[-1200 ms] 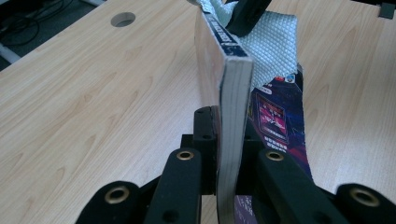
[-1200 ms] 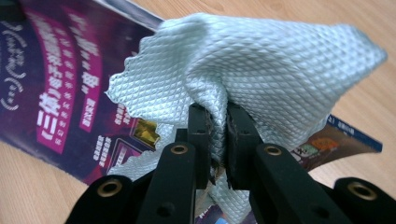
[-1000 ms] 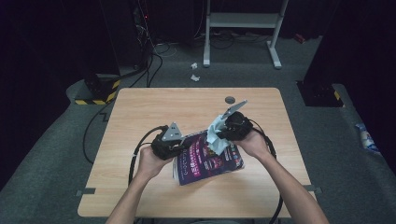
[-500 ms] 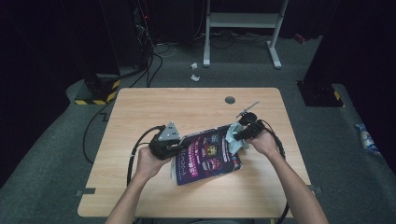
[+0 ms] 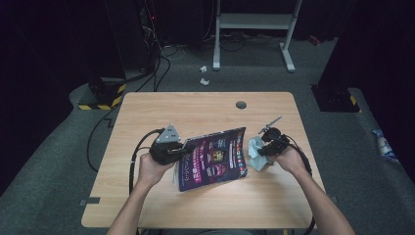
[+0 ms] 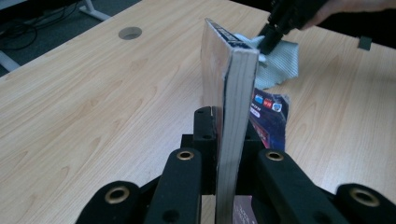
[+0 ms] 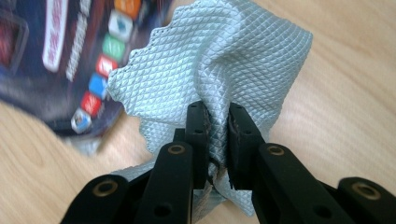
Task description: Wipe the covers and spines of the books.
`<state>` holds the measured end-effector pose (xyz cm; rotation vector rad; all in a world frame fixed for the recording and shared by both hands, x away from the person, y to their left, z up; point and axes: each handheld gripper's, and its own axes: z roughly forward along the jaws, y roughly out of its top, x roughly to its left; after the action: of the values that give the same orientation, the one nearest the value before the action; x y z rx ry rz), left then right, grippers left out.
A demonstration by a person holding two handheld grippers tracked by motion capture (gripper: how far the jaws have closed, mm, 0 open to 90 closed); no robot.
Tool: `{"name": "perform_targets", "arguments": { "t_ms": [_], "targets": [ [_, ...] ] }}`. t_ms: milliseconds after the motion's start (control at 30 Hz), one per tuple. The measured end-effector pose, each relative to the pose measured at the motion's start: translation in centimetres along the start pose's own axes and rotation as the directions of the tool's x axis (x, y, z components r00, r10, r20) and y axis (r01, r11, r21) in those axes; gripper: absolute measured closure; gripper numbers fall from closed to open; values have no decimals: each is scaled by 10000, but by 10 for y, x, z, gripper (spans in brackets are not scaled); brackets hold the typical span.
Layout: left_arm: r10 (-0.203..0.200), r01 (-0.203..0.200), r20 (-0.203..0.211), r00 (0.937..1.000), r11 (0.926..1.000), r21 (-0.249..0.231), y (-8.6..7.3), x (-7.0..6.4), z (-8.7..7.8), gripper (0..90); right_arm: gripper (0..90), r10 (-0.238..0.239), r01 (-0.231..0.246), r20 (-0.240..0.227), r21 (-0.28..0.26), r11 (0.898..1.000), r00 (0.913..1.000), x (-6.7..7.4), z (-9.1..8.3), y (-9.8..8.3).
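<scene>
A thick book (image 5: 213, 156) with a dark purple cover stands tilted on the wooden table (image 5: 195, 107). My left gripper (image 5: 180, 152) is shut on its left edge. In the left gripper view the jaws clamp the book (image 6: 231, 93) by its page block at the left gripper (image 6: 224, 122). A pale blue textured cloth (image 5: 255, 152) hangs bunched just right of the book, low over the table. My right gripper (image 5: 262, 149) pinches it. Its jaws have just been opening a little, with the cloth (image 7: 210, 60) still squeezed between the pads at the right gripper (image 7: 217, 126).
A round cable hole (image 5: 241, 104) sits near the table's far edge. Beyond the table are a white stand frame (image 5: 254, 19), crumpled paper scraps (image 5: 203, 76) on the floor and a yellow-black striped base (image 5: 100, 98). Bare tabletop lies far left and front.
My right gripper has carried the cloth off the book's cover, rightward and down to beside the book's right edge. The left hand has stayed put with the book.
</scene>
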<state>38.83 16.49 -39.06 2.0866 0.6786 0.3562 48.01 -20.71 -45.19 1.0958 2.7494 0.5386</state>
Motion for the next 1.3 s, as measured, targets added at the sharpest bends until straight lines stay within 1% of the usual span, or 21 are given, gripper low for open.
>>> {"name": "perform_targets", "arguments": {
  "t_ms": [33, 167, 333, 367, 433, 467, 500, 533, 567, 633, 667, 800, 833, 900, 933, 1000, 1033, 1100, 1133, 1200, 1300],
  "targets": [
    [-89, 89, 13, 10000, 10000, -10, 1, 1, -1, 835, 801, 144, -144, 2, 37, 9999, 9999, 2, -1, -4],
    [-394, 394, 50, 9992, 9992, -1, 2, 6, -1, 835, 794, -21, 22, 41, -117, 9999, 10000, 7, -1, -15],
    [-943, 948, 324, 9950, 9954, -155, 4, 13, -2, 836, 708, -200, 194, -147, -355, 9992, 9997, 15, 1, -22],
    [-1027, 1034, 348, 9941, 9944, -199, 4, 14, -5, 836, 653, -265, 252, -187, -670, 9974, 9995, 18, -1, -23],
    [-1153, 1164, 373, 9926, 9928, -271, 4, 14, -6, 835, 634, -209, 196, -164, -787, 9967, 9996, 20, -3, -23],
    [-1328, 1343, 434, 9902, 9904, -327, 3, 17, -7, 836, 540, -395, 398, 50, -1372, 9897, 9992, 22, -10, -24],
    [-1328, 1343, 434, 9902, 9904, -327, 3, 17, -7, 835, 540, -395, 398, 50, -1372, 9897, 9992, 22, -10, -24],
    [-1465, 1481, 439, 9882, 9883, -355, 3, 20, -6, 836, 497, -556, 603, 304, -1894, 9800, 9980, 23, -17, -24],
    [-1513, 1529, 433, 9875, 9876, -360, 3, 21, -7, 836, 490, -629, 691, 364, -2084, 9756, 9974, 23, -20, -24],
    [-1524, 1541, 434, 9874, 9873, -383, 3, 21, -7, 835, 486, -638, 704, 367, -2215, 9726, 9973, 24, -23, -24],
    [-1521, 1540, 461, 9873, 9872, -416, 3, 21, -8, 835, 485, -759, 838, 417, -2452, 9658, 9962, 24, -29, -25],
    [-1496, 1539, 652, 9866, 9858, -670, 3, 22, -13, 835, 493, -1051, 1150, 526, -2472, 9621, 9931, 25, -35, -24],
    [-1489, 1535, 678, 9865, 9858, -682, 3, 23, -14, 835, 575, -1862, 2091, 1125, -2496, 9455, 9761, 28, -39, -23],
    [-1338, 1380, 658, 9888, 9883, -642, 6, 23, -16, 835, 620, -2468, 2779, 1525, -2384, 9305, 9570, 30, -39, -22],
    [-1277, 1318, 647, 9897, 9892, -646, 7, 24, -17, 835, 633, -2569, 2880, 1531, -2383, 9275, 9542, 31, -39, -21],
    [-1217, 1257, 636, 9905, 9900, -638, 8, 23, -18, 835, 639, -2671, 2982, 1547, -2363, 9248, 9512, 30, -39, -21],
    [-1198, 1240, 647, 9907, 9902, -648, 9, 23, -19, 836, 639, -2640, 2877, 1306, -2219, 9317, 9556, 30, -39, -19],
    [-1093, 1139, 695, 9916, 9913, -659, 11, 23, -20, 835, 638, -2625, 2855, 1278, -2213, 9325, 9564, 29, -39, -19],
    [-1028, 1078, 720, 9921, 9918, -689, 12, 23, -20, 835, 620, -2477, 2660, 1048, -2357, 9347, 9632, 27, -41, -18],
    [-931, 989, 796, 9925, 9924, -733, 14, 23, -21, 836, 610, -2353, 2456, 708, -2455, 9378, 9693, 24, -44, -16],
    [-875, 945, 912, 9920, 9927, -753, 17, 23, -20, 836, 608, -2536, 2667, 860, -2227, 9377, 9635, 25, -47, -13]
  ]
}}
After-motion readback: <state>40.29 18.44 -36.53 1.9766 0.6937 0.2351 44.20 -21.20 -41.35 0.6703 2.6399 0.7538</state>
